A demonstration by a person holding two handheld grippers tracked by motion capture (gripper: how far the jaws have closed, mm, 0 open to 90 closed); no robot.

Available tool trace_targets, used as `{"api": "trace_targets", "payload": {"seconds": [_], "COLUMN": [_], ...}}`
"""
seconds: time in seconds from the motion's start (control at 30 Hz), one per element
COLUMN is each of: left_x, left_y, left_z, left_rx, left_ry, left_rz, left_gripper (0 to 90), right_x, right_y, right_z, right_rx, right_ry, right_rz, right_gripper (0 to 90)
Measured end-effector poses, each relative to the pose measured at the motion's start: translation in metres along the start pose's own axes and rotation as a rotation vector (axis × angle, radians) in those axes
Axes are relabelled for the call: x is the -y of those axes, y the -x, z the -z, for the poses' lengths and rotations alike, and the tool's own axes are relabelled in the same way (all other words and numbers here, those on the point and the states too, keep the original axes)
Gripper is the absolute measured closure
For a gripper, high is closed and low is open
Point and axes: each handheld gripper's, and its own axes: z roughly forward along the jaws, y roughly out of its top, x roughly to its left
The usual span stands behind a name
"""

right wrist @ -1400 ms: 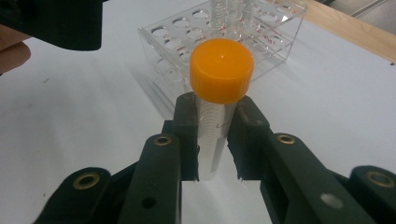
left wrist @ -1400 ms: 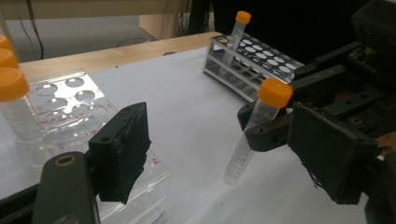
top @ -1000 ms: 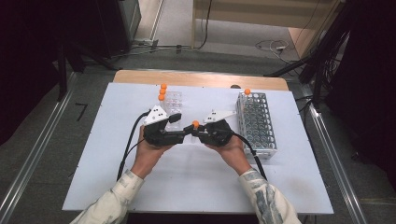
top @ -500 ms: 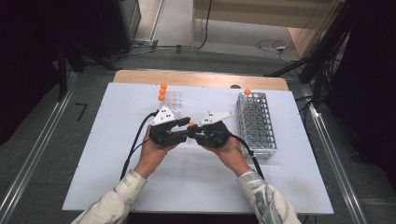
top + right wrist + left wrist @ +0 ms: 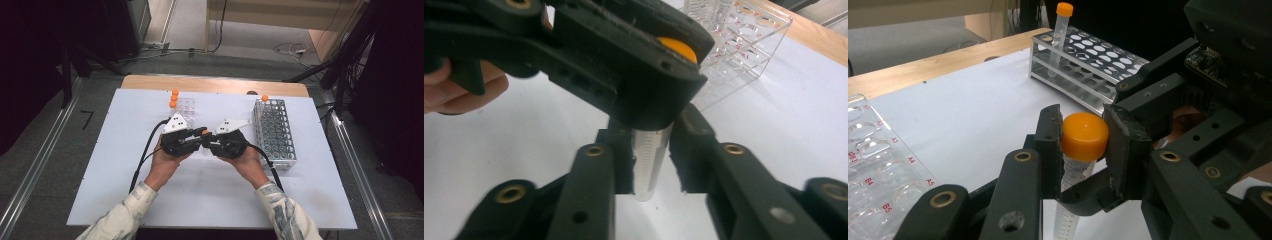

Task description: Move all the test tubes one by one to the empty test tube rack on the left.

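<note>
Since a second ago the left tongs [image 5: 199, 134] have tilted over the tube [image 5: 1075, 170] at frame centre — they now pinch its orange cap [image 5: 1085, 136]; the right tongs [image 5: 651, 152] clamp the clear body just above the tabletop [image 5: 125, 130]; by my reading unscrewing is starting; the rack [image 5: 274, 131] waits at right.

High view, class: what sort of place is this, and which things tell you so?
Probably a laboratory bench: a metal tube rack, a clear well plate, and an orange-capped tube held between both grippers.
</note>
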Motion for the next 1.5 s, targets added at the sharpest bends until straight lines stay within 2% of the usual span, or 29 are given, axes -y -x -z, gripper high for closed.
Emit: {"api": "trace_targets", "payload": {"seconds": [0.1,0.2,0.47,0.67,1.0,1.1,1.3,1.5], "left_x": [-0.002,-0.004,-0.013,-0.020,-0.032,-0.037,-0.042,-0.046], "left_y": [-0.002,-0.003,-0.007,-0.012,-0.023,-0.029,-0.043,-0.063], "left_z": [0.003,0.006,0.017,0.025,0.035,0.039,0.051,0.061], "left_rx": [-0.005,-0.003,-0.007,-0.014,-0.037,-0.059,-0.103,-0.173], "left_ry": [0.008,0.012,0.030,0.045,0.066,0.060,0.081,0.097], "left_rz": [0.004,0.014,0.033,0.044,0.052,0.045,0.055,0.070], "left_gripper": [70.6,70.6,70.5,70.5,70.5,70.5,70.6,70.5], "right_x": [0.001,0.001,0.002,0.005,0.012,0.013,0.015,0.017], "right_y": [0.001,0.004,0.015,0.021,0.030,0.032,0.036,0.039], "right_z": [0.002,0.007,0.027,0.039,0.055,0.057,0.064,0.070], "right_rx": [0.002,0.021,0.066,0.077,0.105,0.115,0.131,0.142], "right_ry": [-0.009,-0.010,0.000,-0.008,0.008,0.006,0.025,0.038], "right_rz": [-0.011,-0.024,-0.057,-0.088,-0.109,-0.114,-0.126,-0.132], "right_gripper": [49.4,40.8,30.0,29.3,29.8,29.9,29.7,29.9]}}
